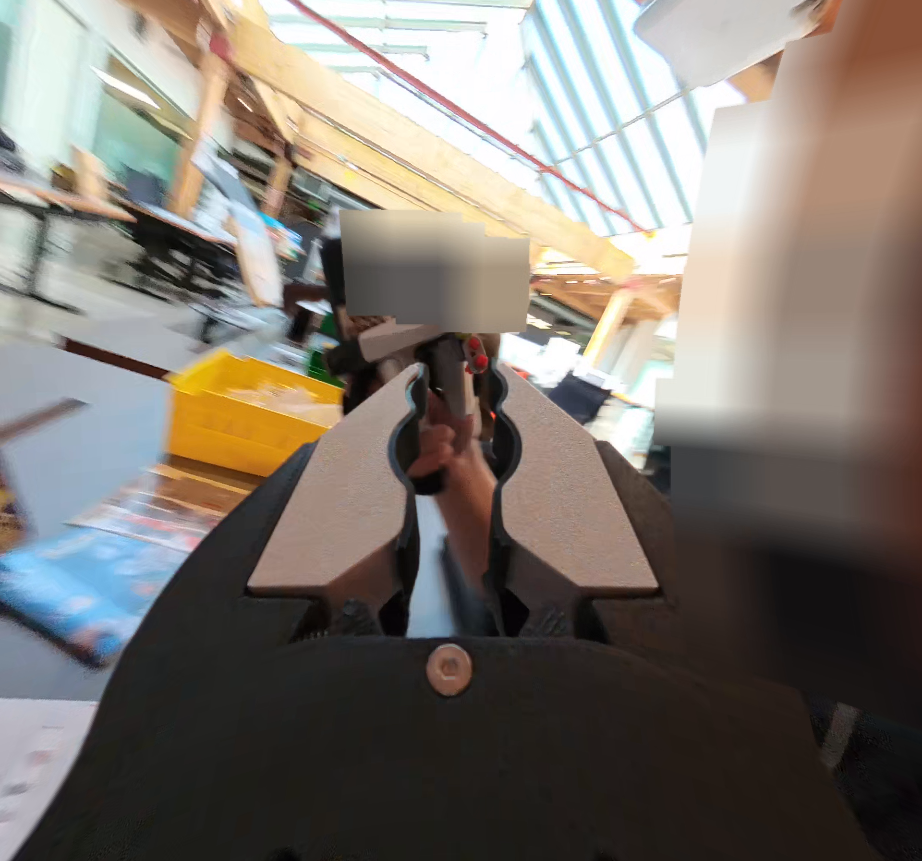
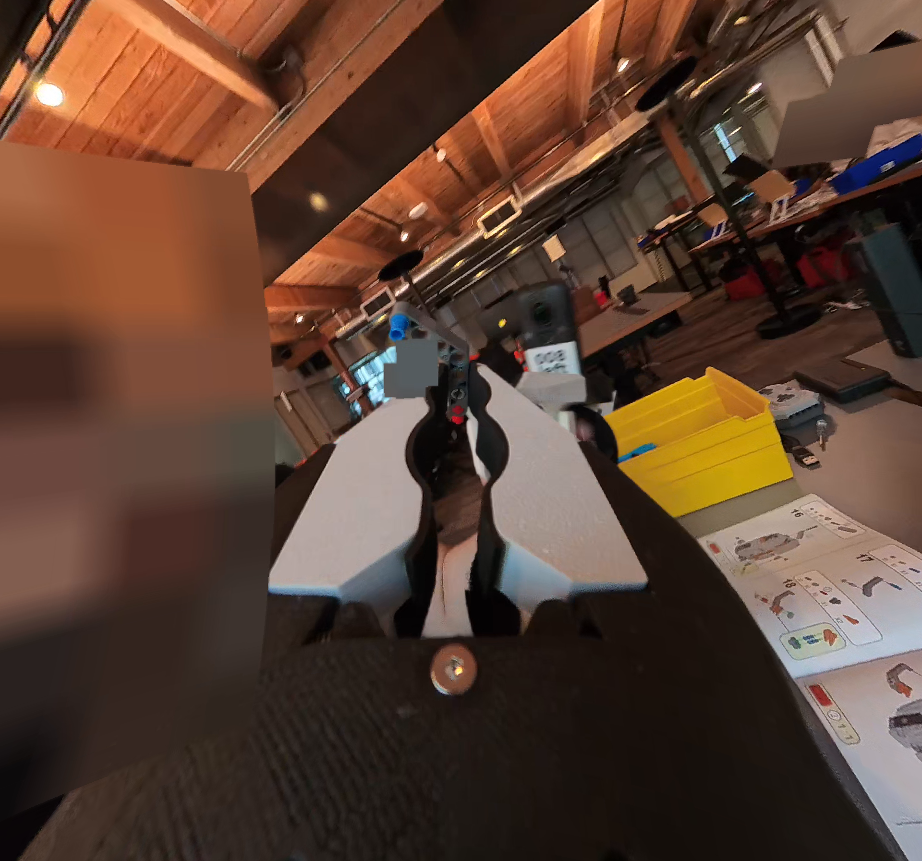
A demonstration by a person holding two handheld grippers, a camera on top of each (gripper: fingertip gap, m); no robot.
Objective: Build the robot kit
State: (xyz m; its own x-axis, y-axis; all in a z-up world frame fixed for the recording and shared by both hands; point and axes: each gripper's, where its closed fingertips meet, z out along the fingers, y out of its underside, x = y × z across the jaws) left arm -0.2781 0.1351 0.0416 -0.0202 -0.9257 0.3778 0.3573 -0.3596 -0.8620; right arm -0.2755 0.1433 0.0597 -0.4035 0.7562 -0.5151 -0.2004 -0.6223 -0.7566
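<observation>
Right gripper (image 2: 463, 390) fingers pinching grey brick assembly (image 2: 451, 363) aloft; left gripper (image 1: 456, 378) fingers slightly spread, empty, near yellow bin (image 1: 239, 418).

Bin (image 2: 698, 443) behind booklet (image 2: 818, 587), right of fingers (image 2: 539, 488).

A yellow bin (image 2: 698, 443) sits on the counter (image 2: 848, 418) to the right, with an open paper booklet (image 2: 818, 602) just in front. The other tongs (image 2: 469, 368) block straight ahead.
</observation>
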